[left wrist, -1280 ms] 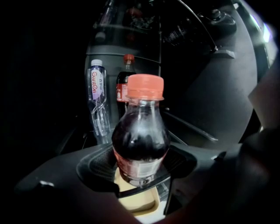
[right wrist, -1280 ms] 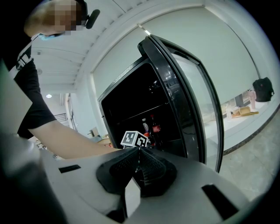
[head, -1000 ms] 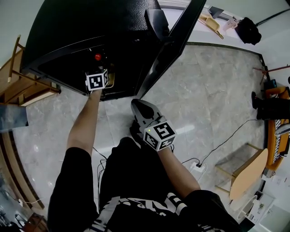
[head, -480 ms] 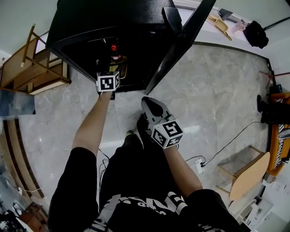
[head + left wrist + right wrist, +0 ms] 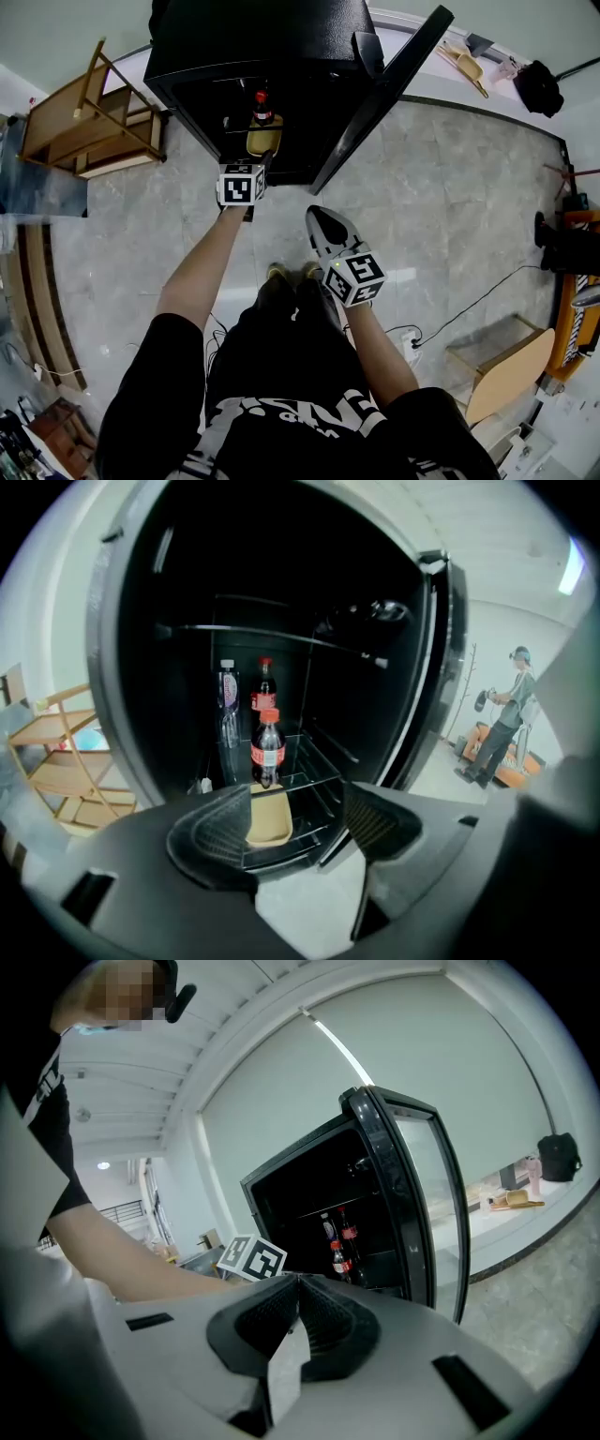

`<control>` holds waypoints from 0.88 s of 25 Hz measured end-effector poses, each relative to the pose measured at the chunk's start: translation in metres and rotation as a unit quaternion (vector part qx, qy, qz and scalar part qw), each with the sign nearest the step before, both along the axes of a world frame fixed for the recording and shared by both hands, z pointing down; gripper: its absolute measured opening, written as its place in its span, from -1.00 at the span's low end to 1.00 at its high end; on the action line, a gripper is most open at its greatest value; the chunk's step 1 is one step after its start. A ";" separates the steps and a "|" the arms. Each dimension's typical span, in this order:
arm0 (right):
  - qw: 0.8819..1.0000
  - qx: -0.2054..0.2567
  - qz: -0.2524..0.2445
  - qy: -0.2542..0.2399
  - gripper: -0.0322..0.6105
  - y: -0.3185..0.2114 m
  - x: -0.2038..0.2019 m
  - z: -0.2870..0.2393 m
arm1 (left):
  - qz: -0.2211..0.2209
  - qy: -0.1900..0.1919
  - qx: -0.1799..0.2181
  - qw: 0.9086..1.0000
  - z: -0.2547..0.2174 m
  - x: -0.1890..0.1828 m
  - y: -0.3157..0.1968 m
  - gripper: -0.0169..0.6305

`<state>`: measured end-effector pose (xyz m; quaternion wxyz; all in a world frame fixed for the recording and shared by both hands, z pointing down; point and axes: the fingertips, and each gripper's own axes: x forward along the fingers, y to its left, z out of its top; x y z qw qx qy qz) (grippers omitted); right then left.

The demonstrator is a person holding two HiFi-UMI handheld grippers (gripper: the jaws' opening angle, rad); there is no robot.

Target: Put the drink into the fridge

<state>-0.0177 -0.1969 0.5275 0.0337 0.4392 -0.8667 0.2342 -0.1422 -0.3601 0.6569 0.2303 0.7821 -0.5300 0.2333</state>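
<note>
A cola bottle (image 5: 267, 752) with a red cap stands upright on the glass shelf of the open black fridge (image 5: 253, 37), just behind a tan tray (image 5: 267, 817). A second cola bottle (image 5: 264, 691) and a clear water bottle (image 5: 227, 705) stand further back. My left gripper (image 5: 298, 819) is open and holds nothing; it hangs outside the fridge mouth, short of the front bottle. In the head view its marker cube (image 5: 241, 184) lies below the bottle (image 5: 262, 105). My right gripper (image 5: 298, 1283) is shut on nothing and hangs near my knees (image 5: 323, 230).
The fridge door (image 5: 380, 98) stands wide open to the right of the left arm. A wooden rack (image 5: 89, 122) is left of the fridge. A wooden chair (image 5: 511, 361) and a power strip with cable (image 5: 410, 339) lie at the right. A person (image 5: 506, 719) stands far off.
My left gripper has drawn back out of the fridge, away from the front cola bottle, which stays standing on the shelf. The right gripper has barely moved.
</note>
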 end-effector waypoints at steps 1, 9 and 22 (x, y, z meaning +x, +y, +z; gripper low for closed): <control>1.000 0.000 -0.002 0.001 -0.82 0.002 0.001 -0.001 | 0.000 0.004 0.001 1.000 -0.004 0.000 0.006 0.00; 1.000 0.003 -0.021 0.012 -0.82 0.007 0.016 -0.012 | -0.013 0.043 0.015 0.999 -0.044 0.008 0.046 0.00; 0.999 0.007 -0.048 0.011 -0.82 0.013 0.029 -0.032 | -0.015 0.065 0.052 0.996 -0.108 0.002 0.106 0.00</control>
